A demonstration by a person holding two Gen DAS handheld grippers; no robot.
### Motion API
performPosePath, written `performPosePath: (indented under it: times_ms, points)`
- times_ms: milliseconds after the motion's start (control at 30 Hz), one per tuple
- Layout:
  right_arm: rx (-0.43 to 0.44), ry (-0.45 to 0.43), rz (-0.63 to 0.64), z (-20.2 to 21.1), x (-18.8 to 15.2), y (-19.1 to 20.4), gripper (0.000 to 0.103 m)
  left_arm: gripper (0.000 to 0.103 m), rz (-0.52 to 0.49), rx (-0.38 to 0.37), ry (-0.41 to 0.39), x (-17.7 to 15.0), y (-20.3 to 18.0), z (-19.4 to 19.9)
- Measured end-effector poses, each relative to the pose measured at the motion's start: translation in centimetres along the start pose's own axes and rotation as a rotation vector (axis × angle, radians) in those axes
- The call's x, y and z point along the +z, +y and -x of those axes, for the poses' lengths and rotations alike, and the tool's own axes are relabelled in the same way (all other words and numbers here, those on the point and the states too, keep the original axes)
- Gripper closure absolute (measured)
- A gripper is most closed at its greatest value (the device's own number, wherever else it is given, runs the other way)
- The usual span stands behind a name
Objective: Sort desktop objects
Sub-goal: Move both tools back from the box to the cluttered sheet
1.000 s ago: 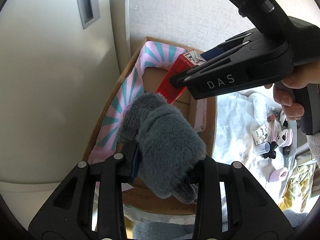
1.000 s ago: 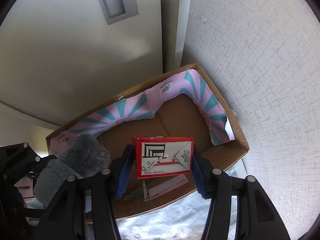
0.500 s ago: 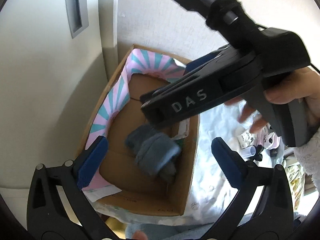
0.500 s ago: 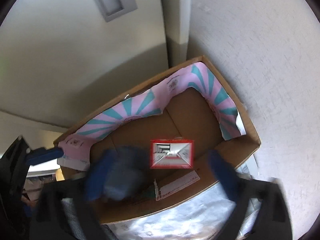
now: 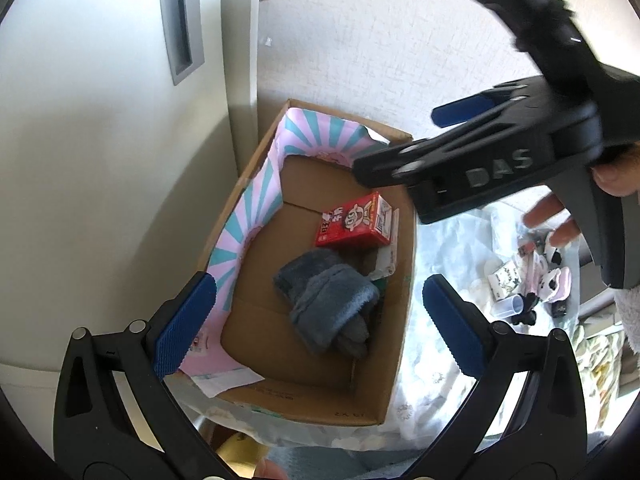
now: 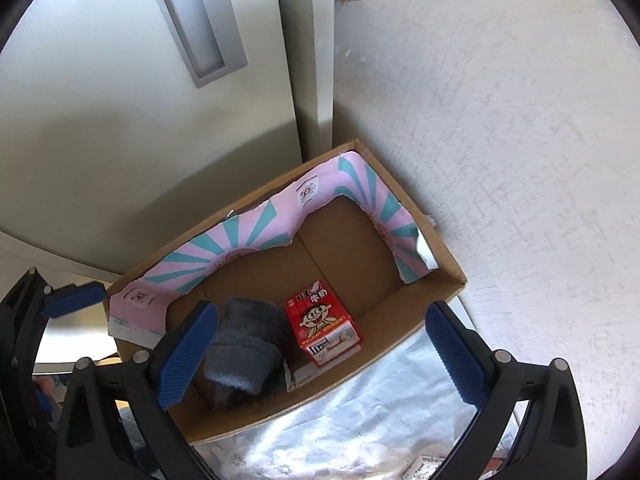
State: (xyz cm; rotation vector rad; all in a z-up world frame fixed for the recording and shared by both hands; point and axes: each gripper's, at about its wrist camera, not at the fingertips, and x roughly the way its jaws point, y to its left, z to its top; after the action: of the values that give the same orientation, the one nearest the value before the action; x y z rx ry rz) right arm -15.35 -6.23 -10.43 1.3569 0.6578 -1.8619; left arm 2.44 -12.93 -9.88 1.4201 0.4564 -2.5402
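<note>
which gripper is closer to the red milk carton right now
Right. The right gripper hangs open directly above the red milk carton; the left gripper hangs open above the grey plush beside it.

Quick count — one cardboard box (image 6: 444, 294) holding one red milk carton (image 6: 322, 326) and one grey fuzzy cloth (image 6: 244, 346). Two grippers with four blue pads (image 6: 186, 356) total. Small clutter beyond the box's right edge — too tiny to count.

The counter (image 5: 436, 364) carries a white floral cloth. On it stand a cardboard box (image 5: 400, 360) and small items (image 5: 520, 280) to its right.
</note>
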Motion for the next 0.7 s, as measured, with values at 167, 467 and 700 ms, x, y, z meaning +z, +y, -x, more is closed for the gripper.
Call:
performPosePath:
  times_ms: [167,467,700]
  points:
    - [0.010,-0.041,-0.041,2.6,-1.1,-0.5,0.000,0.000,-0.042,0.008,-0.020,0.9,0.3,1.1]
    - [0.048,-0.097,-0.142,8.3,-4.7,-2.9,0.000,0.000,-0.173,-0.080,-0.065,2.0,-2.2,3.0]
    - [-0.063,-0.222,-0.297,15.2,-10.8,-7.9,0.000,0.000,-0.303,-0.145,-0.046,2.8,-7.2,3.3]
